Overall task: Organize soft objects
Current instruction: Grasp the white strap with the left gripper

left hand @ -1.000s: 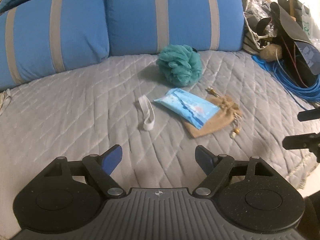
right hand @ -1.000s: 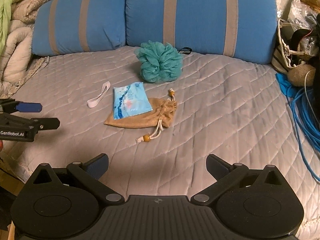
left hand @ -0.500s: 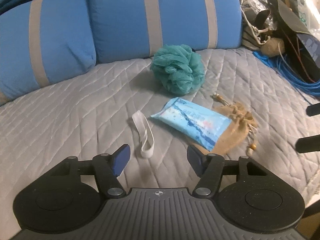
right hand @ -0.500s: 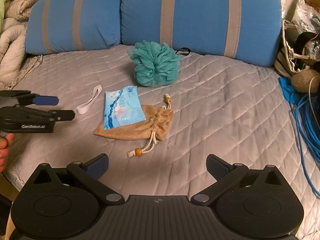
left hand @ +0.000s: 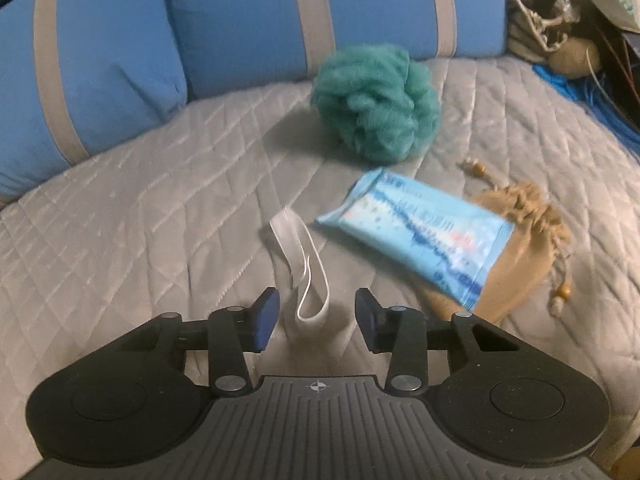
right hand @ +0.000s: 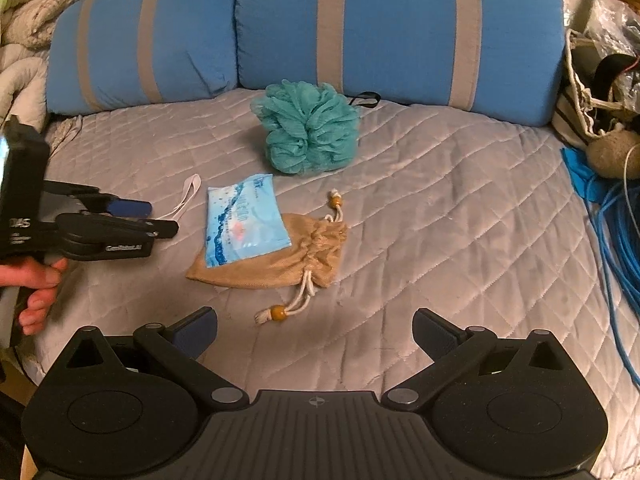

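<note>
A white elastic band (left hand: 298, 258) lies on the grey quilted bed; its near end sits between the open jaws of my left gripper (left hand: 316, 314), untouched by the pads. Right of it, a light blue tissue pack (left hand: 416, 230) rests on a tan drawstring pouch (left hand: 516, 252). A teal bath pouf (left hand: 376, 100) sits behind them. In the right wrist view my right gripper (right hand: 316, 334) is open and empty, above the quilt in front of the pouch (right hand: 280, 262), pack (right hand: 242, 222) and pouf (right hand: 308, 132). The left gripper (right hand: 150, 218) shows at the left, over the band (right hand: 184, 196).
Two blue pillows with grey stripes (right hand: 392, 28) line the back of the bed. Blue cable (right hand: 616, 236) and a cluttered bag (right hand: 596, 92) lie at the right. Folded blankets (right hand: 16, 44) are at the far left.
My left gripper has moved forward and down to the white band, jaws narrowing around its near end. My right gripper has shifted slightly closer to the pouch.
</note>
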A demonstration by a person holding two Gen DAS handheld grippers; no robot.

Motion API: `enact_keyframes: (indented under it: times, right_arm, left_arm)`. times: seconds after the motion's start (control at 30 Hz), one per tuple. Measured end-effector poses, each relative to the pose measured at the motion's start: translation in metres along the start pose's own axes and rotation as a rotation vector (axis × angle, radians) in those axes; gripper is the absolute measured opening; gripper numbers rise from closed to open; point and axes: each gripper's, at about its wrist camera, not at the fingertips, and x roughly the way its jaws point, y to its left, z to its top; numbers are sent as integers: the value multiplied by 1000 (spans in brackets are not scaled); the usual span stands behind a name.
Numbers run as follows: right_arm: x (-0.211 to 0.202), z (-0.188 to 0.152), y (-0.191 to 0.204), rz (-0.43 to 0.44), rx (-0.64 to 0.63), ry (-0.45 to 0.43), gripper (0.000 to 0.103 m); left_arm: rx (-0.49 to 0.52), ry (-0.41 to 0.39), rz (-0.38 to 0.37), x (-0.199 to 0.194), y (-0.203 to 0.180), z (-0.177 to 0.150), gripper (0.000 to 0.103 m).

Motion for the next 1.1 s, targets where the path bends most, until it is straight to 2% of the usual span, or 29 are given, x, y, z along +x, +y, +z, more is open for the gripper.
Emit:
enact_keyframes:
  times: [0.17,0.23,0.33,0.43,0.63,0.9,1.1]
  right_arm:
    - [1,-1,2,4,-11,3,103]
    - [1,-1,3,3,-12,4,103]
    - [1,-1,2,-5,-24,2,103]
    - [3,0,0,-29,-28,3,103]
    - [5,2,-4,-18,15,1,103]
    - [8,6,6,-12,-25,-8,103]
    - [24,12,10,-23,-85,3,103]
  left_arm:
    - [13,11,-6,11,3,-7,30]
    - [23,-9,-12,9,2,-7,13]
    - [14,-6,-22,9,2,-6,4]
    - [-45,-5,-34,2,7,-4,3]
    - [-104,-43,-39,-21,12,1,3]
    - [-160,-98,-71,-65,13,1,3]
    - [-192,-87,-77,-99,9,-8,3]
